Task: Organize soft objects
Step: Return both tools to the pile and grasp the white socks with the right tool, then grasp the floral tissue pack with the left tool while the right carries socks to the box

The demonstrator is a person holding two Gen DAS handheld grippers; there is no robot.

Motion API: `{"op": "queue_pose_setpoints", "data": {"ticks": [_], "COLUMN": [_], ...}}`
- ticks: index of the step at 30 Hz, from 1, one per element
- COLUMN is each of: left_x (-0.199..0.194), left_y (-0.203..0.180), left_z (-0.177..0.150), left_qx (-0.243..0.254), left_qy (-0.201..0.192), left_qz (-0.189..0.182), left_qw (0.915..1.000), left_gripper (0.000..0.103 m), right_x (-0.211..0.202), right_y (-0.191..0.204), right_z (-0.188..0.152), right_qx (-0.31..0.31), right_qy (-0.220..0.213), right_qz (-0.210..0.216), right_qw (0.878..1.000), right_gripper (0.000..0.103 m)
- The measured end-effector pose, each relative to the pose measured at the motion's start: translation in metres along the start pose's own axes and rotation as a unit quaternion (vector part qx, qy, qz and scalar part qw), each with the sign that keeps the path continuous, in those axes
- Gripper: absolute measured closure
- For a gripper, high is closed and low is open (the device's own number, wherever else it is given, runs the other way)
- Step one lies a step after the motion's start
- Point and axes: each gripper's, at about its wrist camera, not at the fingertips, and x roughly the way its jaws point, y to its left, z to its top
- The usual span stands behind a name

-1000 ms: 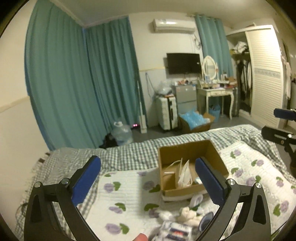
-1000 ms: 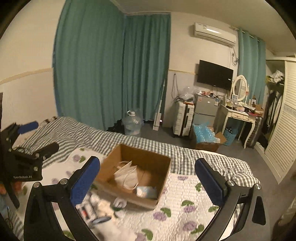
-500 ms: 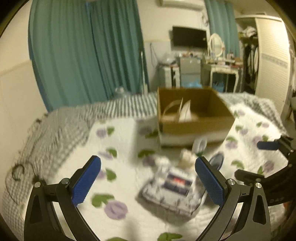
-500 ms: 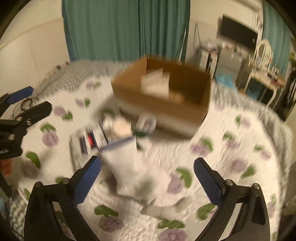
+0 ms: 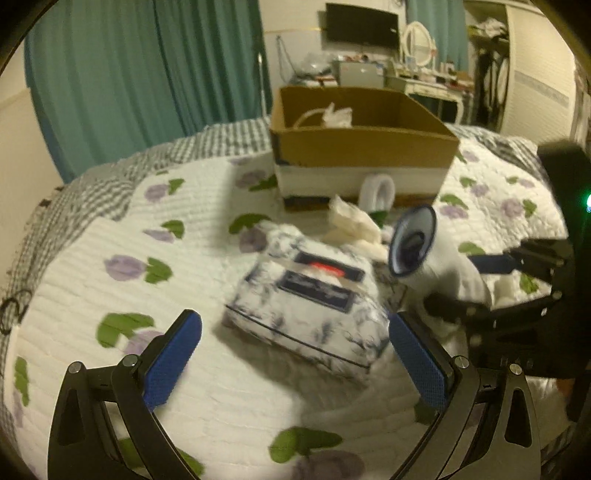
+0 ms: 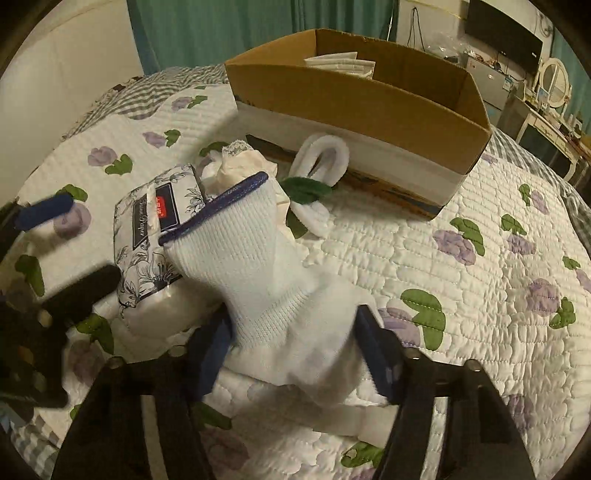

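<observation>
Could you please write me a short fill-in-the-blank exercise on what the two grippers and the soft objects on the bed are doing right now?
1. The right gripper is closed on a white ____ with a blue cuff.
2. The left gripper hovers, jaws ____, near the tissue pack.
3. The cardboard box stands on the ____.
4. A cream cloth lies ____ the box.

Missing words: sock; open; bed; outside

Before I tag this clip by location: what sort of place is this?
Most likely a home bedroom. The work goes on atop a bed with a floral quilt, and behind it stand teal curtains, a wall-mounted TV and a dressing table with an oval mirror.
</observation>
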Motion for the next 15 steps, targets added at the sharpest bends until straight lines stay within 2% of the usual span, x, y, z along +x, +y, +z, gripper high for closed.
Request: {"op": "queue_pose_setpoints", "data": {"ticks": [5,9,12,15], "left_x": [0.004,0.011,0.023,0.039], "left_y": [-0.011,-0.018,-0.024,-0.023], "left_z": [-0.009,-0.013,-0.013,-0.013], "left_qx": [0.016,0.028,0.031,0.019], "left_qy": [0.013,0.024,0.037,0.050], "left_qz": [-0.008,-0.022,-0.021,-0.013], "left_qw": [0.9998,0.9991,0.9986,0.9985], "left_gripper": [0.000,0.001,0.015,0.020], "right_x": [-0.019,-0.043,-0.049,-0.044], "right_y": [0.000,-0.012,-0.020,-0.023], "right_z": [0.001,0.008,0.009,0.007], "right_qx": [0.011,0.035,0.047,0.054], "right_qy": [-0.038,-0.073,-0.080,-0.072], "right_qz": [-0.005,-0.015,-0.014,-0.011], "right_qw": [0.999,0.997,0.996,0.996], "right_gripper": [0.064,0.065,0.065,0.065]}}
